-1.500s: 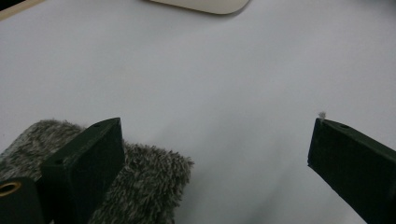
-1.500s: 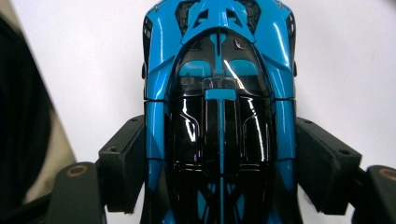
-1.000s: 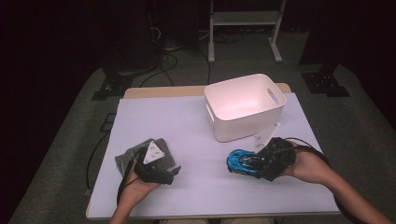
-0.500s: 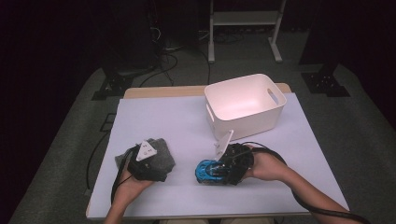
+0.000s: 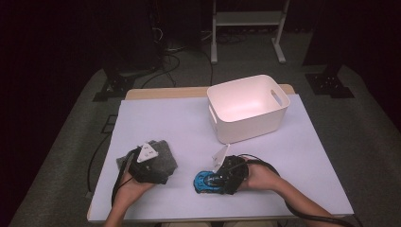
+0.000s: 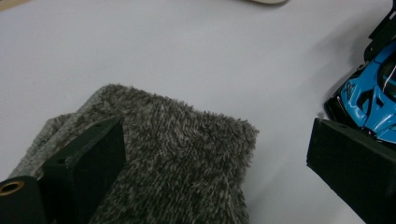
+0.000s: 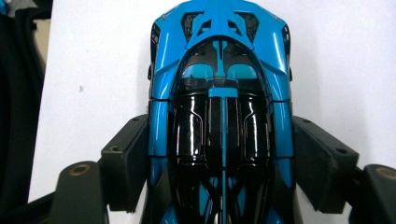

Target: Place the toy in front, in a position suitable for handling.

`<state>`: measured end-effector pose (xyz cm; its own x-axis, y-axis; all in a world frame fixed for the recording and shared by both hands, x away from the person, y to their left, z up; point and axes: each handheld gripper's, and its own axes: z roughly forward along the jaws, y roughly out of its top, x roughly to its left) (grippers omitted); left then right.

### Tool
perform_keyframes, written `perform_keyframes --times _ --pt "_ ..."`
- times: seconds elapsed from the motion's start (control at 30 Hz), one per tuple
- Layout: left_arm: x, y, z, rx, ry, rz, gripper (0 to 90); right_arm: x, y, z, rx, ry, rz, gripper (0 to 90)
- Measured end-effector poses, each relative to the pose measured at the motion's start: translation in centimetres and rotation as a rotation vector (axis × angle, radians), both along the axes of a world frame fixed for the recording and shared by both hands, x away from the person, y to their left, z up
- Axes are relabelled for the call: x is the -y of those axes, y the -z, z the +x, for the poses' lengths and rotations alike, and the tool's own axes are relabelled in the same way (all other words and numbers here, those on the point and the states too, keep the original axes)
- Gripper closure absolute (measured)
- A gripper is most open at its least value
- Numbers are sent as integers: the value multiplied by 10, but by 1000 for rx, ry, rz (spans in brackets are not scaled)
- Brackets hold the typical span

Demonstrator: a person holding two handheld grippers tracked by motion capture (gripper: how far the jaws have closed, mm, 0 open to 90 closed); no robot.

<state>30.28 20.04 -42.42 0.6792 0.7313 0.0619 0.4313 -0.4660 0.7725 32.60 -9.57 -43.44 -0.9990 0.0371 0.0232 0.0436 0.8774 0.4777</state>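
A blue and black toy car (image 5: 204, 181) rests on the white table cover, front centre. My right gripper (image 5: 215, 178) is shut on it, one jaw against each side of the car (image 7: 219, 84); in the right gripper view my gripper (image 7: 219, 154) clamps it at mid-body. At the front left lies a grey fuzzy cloth (image 5: 161, 152). My left gripper (image 5: 152, 170) hangs over it, open. In the left gripper view my gripper (image 6: 215, 140) has one jaw over the cloth (image 6: 173, 154) and the other over bare table near the car's nose (image 6: 369, 100).
A white plastic bin (image 5: 248, 124) with cut-out handles stands at the back right of the table (image 5: 170, 118). Cables trail from both grippers off the front edge. Dark stands and a white frame are on the floor behind.
My right gripper has carried the blue car leftward from the right side to the front centre. The left gripper has stayed over the grey cloth, shifting only slightly.
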Motion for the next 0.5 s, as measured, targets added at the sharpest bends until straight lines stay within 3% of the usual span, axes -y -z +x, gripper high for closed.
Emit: perform_keyframes --times 0.1,0.2,0.37,0.5 --pt "2 3 1 -7 8 17 50 1 2 -2 11 13 28 246" --pt "4 5 1 -8 10 26 65 3 6 -2 -13 42 44 229" --pt "9 7 3 -2 44 60 150 16 -1 -2 -14 82 91 182" --pt "10 12 8 -20 80 89 229 30 -6 -3 -3 109 132 182"
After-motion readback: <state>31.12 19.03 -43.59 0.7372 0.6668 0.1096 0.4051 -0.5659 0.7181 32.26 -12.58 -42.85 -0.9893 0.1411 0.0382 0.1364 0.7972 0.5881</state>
